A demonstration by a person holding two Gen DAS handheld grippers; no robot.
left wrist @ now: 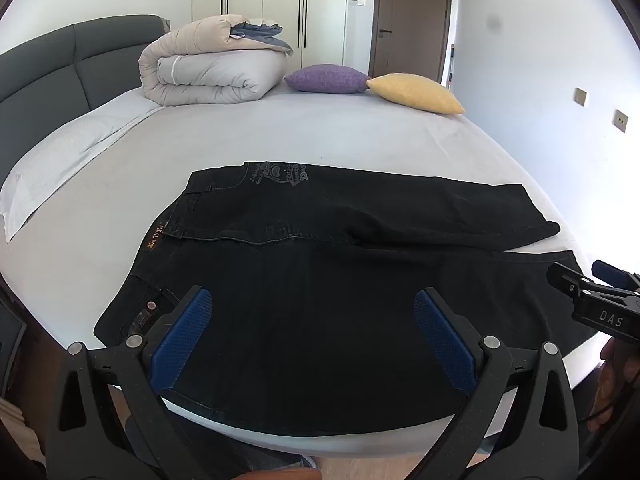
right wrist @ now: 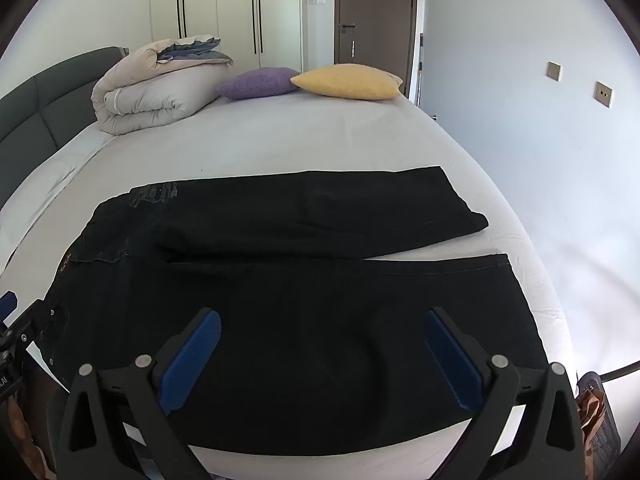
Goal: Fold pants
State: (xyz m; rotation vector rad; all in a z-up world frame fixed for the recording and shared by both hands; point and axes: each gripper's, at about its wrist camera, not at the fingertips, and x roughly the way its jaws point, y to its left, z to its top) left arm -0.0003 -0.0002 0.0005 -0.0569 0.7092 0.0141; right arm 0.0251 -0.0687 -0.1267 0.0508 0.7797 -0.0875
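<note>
Black pants (left wrist: 320,248) (right wrist: 280,264) lie spread flat on the near part of the bed, waistband to the left, both legs running right with a narrow gap between the cuffs. My left gripper (left wrist: 313,300) hovers open over the near leg close to the waist end, blue pads wide apart, nothing between them. My right gripper (right wrist: 321,322) hangs open above the near leg toward the cuff end, also with nothing held. In the left wrist view the right gripper (left wrist: 592,300) shows at the right edge; in the right wrist view the left gripper (right wrist: 16,328) shows at the left edge.
The bed's white sheet (left wrist: 320,136) stretches beyond the pants. A folded duvet (left wrist: 212,64), a purple cushion (left wrist: 326,79) and a yellow cushion (left wrist: 416,92) sit at the far end. A grey headboard (left wrist: 48,72) runs along the left. Wardrobes and a door stand behind.
</note>
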